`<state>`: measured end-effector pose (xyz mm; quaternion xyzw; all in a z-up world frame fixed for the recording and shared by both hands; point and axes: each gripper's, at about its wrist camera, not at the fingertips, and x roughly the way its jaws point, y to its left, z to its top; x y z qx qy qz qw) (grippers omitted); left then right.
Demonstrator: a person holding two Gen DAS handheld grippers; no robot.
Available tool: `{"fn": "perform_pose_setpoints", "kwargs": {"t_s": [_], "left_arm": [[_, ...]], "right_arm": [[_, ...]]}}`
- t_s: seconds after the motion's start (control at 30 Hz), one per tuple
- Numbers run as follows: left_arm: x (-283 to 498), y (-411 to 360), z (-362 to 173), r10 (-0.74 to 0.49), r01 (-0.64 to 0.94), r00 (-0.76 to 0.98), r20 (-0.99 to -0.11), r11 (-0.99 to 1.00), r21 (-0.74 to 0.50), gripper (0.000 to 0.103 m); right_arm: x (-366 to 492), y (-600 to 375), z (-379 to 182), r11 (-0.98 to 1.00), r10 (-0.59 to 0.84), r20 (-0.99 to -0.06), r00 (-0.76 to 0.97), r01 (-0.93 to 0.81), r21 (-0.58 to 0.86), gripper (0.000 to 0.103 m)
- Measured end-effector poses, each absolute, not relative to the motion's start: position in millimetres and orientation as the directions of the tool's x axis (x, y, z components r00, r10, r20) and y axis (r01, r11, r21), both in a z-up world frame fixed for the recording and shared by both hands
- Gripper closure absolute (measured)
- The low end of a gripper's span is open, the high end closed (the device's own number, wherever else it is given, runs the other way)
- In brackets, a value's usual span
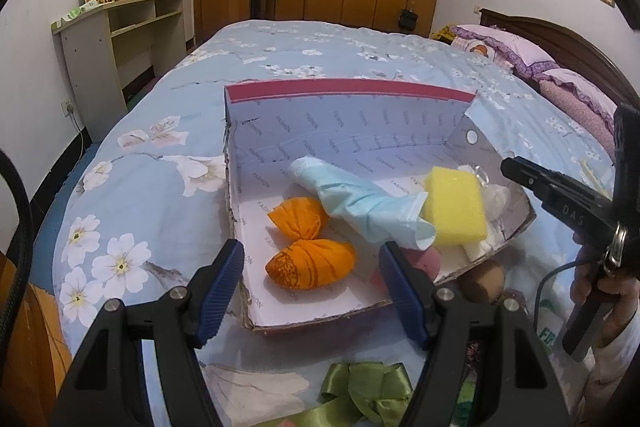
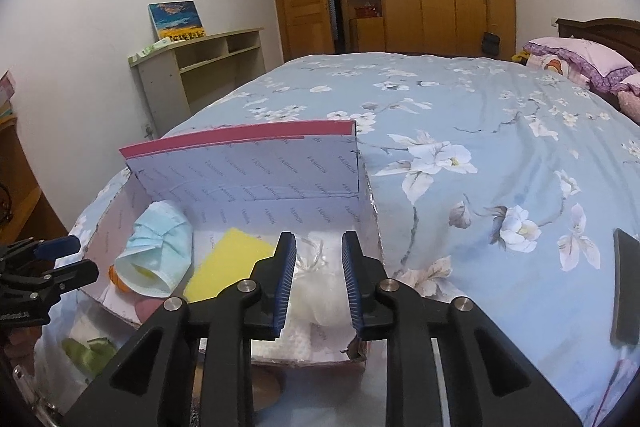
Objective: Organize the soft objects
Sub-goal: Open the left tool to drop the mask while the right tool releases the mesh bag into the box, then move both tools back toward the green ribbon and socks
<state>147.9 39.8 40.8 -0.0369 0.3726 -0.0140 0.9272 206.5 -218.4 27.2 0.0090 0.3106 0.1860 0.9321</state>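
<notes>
An open cardboard box (image 1: 352, 131) with a pink rim lies on the bed. Inside it are two orange cloth pouches (image 1: 310, 263), a blue face mask (image 1: 368, 203), a yellow sponge (image 1: 456, 211) and a white mesh item (image 1: 498, 199). My left gripper (image 1: 312, 267) is open and empty over the box's near left corner. My right gripper (image 2: 318, 267) is open around the white mesh item (image 2: 320, 295) at the box's right end (image 2: 368, 195). The mask (image 2: 160, 255) and sponge (image 2: 228, 263) lie left of it.
A green ribbon bow (image 1: 368, 387) lies on the floral bedspread (image 1: 160, 195) in front of the box. A brown object (image 1: 486, 277) sits under the box's near right edge. Pillows (image 1: 520, 55) lie at the headboard. A shelf unit (image 1: 120, 43) stands left of the bed.
</notes>
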Motion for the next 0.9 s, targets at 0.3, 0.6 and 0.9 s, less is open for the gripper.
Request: {"fn": "perform_pose_setpoints", "kwargs": {"t_s": [0.3, 0.6, 0.9], "left_arm": [[136.9, 40.2, 47.5, -0.053, 0.001, 0.724, -0.688, 0.997, -0.076, 0.029], [117.8, 43.9, 49.5, -0.065, 0.003, 0.718, -0.693, 0.996, -0.091, 0.029], [102.9, 43.6, 37.3, -0.07, 0.008, 0.689, -0.721, 0.996, -0.089, 0.029]], "right_arm": [[189.9, -224.6, 38.3, 0.929, 0.362, -0.561, 0.745, -0.338, 0.151, 0.078], [162.5, -225.2, 45.6, 0.925, 0.372, -0.557, 0.742, -0.346, 0.157, 0.078], [133.6, -226.2, 45.0, 0.922, 0.377, -0.558, 0.739, -0.355, 0.152, 0.078]]}}
